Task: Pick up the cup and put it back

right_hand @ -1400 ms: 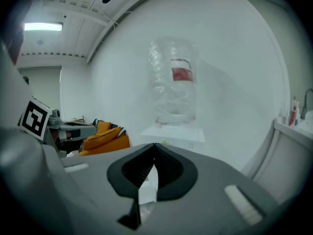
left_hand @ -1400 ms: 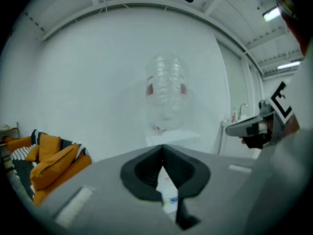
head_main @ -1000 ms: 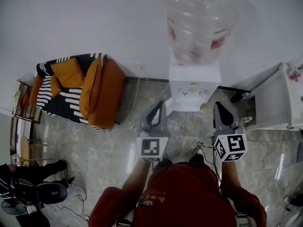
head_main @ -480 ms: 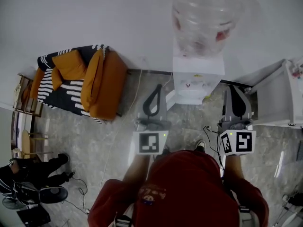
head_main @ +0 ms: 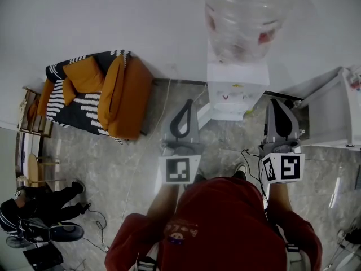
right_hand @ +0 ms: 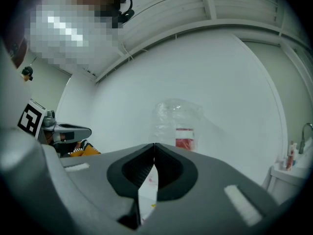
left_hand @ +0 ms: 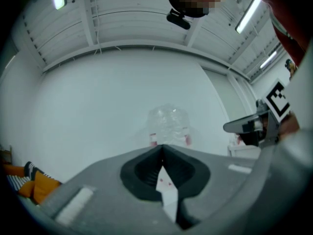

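Tongs in both hands, the left gripper (head_main: 188,103) and the right gripper (head_main: 277,101), are pressed together on nothing and point level at the water dispenser (head_main: 236,92) straight ahead between them, neither plainly nearer, while no cup shows in any view (perhaps tucked under its taps).

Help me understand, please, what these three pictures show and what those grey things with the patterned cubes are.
A person in red holds a two-jaw gripper in each hand; the patterned cubes are part of them. The head view looks steeply down: left gripper, right gripper, both pointed toward a white water dispenser with a clear bottle on top. An orange sofa stands at left. The other two pictures look along each gripper's own jaws. Both pairs are shut and empty. No cup is visible.
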`<state>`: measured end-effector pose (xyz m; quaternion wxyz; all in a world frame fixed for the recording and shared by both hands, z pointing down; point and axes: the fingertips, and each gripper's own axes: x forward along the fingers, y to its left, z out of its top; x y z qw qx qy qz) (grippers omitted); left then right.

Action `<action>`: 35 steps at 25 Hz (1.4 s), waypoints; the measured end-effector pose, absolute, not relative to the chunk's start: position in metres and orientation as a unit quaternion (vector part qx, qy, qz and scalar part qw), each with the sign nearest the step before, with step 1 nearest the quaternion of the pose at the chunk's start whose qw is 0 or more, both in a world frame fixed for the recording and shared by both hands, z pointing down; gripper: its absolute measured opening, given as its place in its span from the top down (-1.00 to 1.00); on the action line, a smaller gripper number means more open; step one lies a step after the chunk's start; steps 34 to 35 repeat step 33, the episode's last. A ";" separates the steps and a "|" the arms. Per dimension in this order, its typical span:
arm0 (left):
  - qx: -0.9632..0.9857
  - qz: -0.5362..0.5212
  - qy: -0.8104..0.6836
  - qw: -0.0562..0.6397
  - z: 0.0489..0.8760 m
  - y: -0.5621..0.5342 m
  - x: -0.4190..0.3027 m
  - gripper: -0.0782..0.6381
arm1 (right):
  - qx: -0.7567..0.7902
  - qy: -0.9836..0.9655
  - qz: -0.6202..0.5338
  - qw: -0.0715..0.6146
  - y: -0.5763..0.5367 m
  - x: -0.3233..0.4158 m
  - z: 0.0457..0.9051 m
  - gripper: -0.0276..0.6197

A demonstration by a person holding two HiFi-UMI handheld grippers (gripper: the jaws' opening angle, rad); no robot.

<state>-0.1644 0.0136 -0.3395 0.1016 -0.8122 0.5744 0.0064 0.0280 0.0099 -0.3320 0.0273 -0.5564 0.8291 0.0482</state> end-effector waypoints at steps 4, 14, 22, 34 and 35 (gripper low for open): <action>-0.813 0.006 0.571 0.113 -0.341 0.014 -0.162 0.79 | -0.558 0.828 0.049 0.025 0.010 0.031 -0.331 0.91; -0.816 0.004 0.571 0.091 -0.336 0.019 -0.160 0.79 | -0.555 0.831 0.042 -0.001 0.011 0.026 -0.323 0.91; -0.818 -0.002 0.569 0.087 -0.333 0.019 -0.153 0.79 | -0.552 0.833 0.042 -0.005 0.013 0.031 -0.320 0.91; -0.816 -0.007 0.572 0.086 -0.327 0.019 -0.138 0.79 | -0.543 0.839 0.037 -0.006 0.012 0.040 -0.313 0.91; -0.816 -0.007 0.572 0.086 -0.327 0.019 -0.138 0.79 | -0.543 0.839 0.037 -0.006 0.012 0.040 -0.313 0.91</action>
